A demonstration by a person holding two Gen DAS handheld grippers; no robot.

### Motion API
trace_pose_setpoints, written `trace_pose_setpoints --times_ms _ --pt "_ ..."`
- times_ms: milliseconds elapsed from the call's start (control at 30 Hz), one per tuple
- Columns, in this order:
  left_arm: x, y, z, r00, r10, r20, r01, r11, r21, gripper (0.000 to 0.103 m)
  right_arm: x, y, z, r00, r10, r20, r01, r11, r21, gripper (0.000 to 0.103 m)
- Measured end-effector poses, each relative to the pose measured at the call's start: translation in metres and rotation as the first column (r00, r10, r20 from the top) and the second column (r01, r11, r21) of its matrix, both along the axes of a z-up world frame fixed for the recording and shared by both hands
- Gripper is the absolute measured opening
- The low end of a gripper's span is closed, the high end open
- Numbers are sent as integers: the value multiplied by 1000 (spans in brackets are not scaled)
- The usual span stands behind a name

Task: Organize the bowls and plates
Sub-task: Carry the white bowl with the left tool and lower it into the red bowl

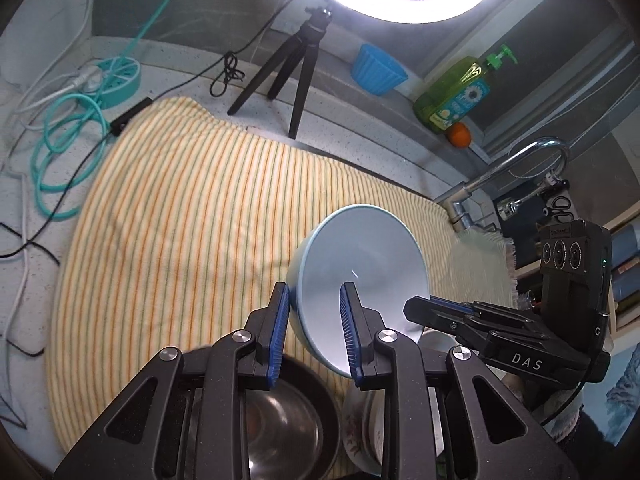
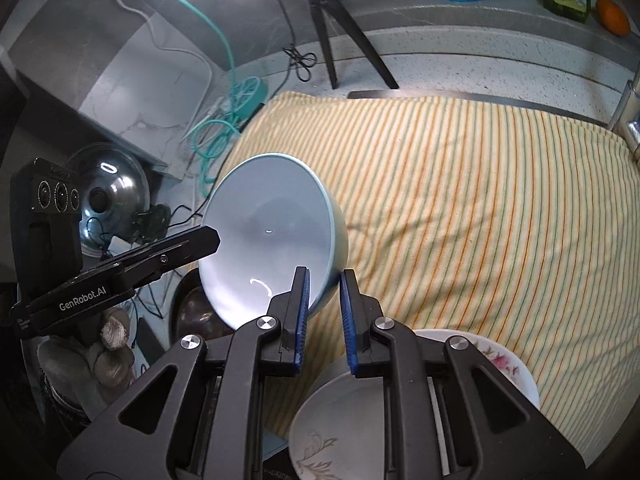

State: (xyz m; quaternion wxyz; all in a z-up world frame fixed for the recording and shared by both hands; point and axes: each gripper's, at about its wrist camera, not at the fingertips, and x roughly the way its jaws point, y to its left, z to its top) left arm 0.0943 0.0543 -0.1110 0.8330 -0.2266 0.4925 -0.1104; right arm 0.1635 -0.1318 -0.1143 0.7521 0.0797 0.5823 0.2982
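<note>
A light blue bowl [image 1: 360, 264] hangs tilted above the striped towel, held from both sides. My left gripper [image 1: 314, 292] is shut on its left wall, one blue pad inside and one outside. In the same view my right gripper [image 1: 416, 306] comes in from the right and clamps the opposite rim. In the right wrist view the bowl [image 2: 264, 240] faces the camera, with my right gripper [image 2: 324, 276] shut on its lower right rim and my left gripper [image 2: 212, 238] reaching onto its left edge. A gloved hand [image 2: 112, 344] holds the left tool.
Below the grippers sit a dark metal bowl [image 1: 288, 412] and floral bowls [image 2: 508, 364]. A yellow striped towel [image 1: 180, 220] covers the counter. A tripod [image 1: 300, 72], teal cables [image 1: 64, 152], blue cup [image 1: 378, 68], soap bottle [image 1: 452, 96], orange [image 1: 459, 135] and faucet [image 1: 520, 164] stand behind. A pot lid [image 2: 108, 188] lies left.
</note>
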Motion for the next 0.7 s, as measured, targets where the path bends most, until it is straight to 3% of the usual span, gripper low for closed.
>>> trace_pose_setpoints --times_ms 400,700 --pt "-59 30 15 997 68 31 -68 998 -12 23 -49 31 23 993 116 3 -116 991 63 16" --pt "-90 47 -5 992 129 -12 -130 990 -53 23 -75 54 8 986 167 -29 -165 985 52 16"
